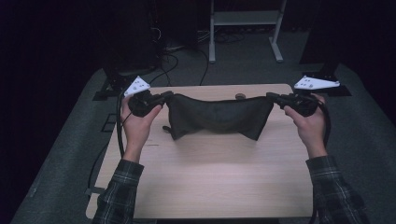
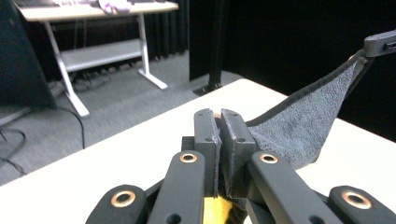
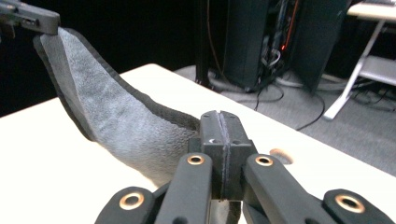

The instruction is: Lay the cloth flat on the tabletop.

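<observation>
**Dark cloth held stretched between two hand-held grippers above the table**

At the bottom of the high view, two forearms in plaid sleeves [image 1: 119, 189] come up from the lower corners, bare hands at the middle left and middle right of the frame. The left hand-held gripper [image 1: 164, 97] sits at centre left, its jaws pointing toward the middle. In the left gripper view its jaws stand nearly closed, pinching one corner of the dark grey cloth [image 2: 306, 126] between the pads. The right hand-held gripper [image 1: 272, 96] sits at centre right, pointing back toward the left one; in the right gripper view its jaws are pressed together on the opposite corner of the cloth [image 3: 116, 126], with a thin edge of fabric in the seam between them.

The cloth [image 1: 219, 116] spans the centre of the high view, its top edge taut between the two grippers and sagging in the middle. Its lower part hangs down to the table [image 1: 210, 182]; it probably touches the light wooden top, though the dim light leaves that uncertain.

Beyond the table's far edge, a small round mark [image 1: 240, 96] shows on the wood. Farther off, at the upper centre, stands a white frame [image 1: 245, 28] on grey carpet, with black cables [image 1: 173, 60] to its left.
</observation>
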{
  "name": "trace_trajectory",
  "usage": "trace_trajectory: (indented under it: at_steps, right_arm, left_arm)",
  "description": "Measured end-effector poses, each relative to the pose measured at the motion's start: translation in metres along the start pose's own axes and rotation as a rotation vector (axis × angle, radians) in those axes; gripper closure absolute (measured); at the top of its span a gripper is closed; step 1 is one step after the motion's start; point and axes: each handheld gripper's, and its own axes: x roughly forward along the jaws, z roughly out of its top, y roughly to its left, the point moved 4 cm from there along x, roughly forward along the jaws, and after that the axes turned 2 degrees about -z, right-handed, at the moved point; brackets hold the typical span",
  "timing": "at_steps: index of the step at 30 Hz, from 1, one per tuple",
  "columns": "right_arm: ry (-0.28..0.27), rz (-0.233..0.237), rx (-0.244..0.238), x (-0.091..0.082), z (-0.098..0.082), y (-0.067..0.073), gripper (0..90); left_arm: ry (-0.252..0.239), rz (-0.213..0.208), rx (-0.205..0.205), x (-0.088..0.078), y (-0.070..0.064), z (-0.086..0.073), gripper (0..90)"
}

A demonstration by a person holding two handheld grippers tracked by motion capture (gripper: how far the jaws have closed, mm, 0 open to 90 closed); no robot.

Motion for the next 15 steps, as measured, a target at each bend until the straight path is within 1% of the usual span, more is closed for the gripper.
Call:
trace_trajectory:
  at_steps: [1, 5, 7, 10, 11, 12, 15]
  right_arm:
    - [0.018, 0.013, 0.004, 0.004, -0.011, 0.003, 89.4]
    - [0.033, 0.026, 0.01, 0.006, -0.02, 0.005, 89.4]
    - [0.033, 0.036, 0.015, 0.005, -0.026, 0.007, 89.4]
    - [0.036, 0.054, 0.019, 0.0, -0.033, 0.012, 89.4]
    - [0.035, 0.056, 0.018, -0.002, -0.034, 0.014, 89.4]
    - [0.034, 0.064, 0.017, -0.007, -0.036, 0.017, 89.4]
    - [0.02, 0.076, 0.0, -0.02, -0.037, 0.024, 89.4]
  left_arm:
    - [0.007, -0.002, -0.006, 0.0, 0.0, -0.005, 85.6]
    - [0.019, -0.025, -0.023, 0.0, -0.003, -0.018, 85.6]
    - [0.024, -0.037, -0.023, -0.002, -0.006, -0.022, 85.6]
    - [0.031, -0.056, -0.017, -0.008, -0.013, -0.028, 85.6]
    - [0.033, -0.063, -0.016, -0.013, -0.016, -0.03, 85.6]
    - [0.031, -0.07, -0.006, -0.018, -0.018, -0.03, 85.6]
    - [0.027, -0.077, 0.005, -0.031, -0.024, -0.03, 85.6]
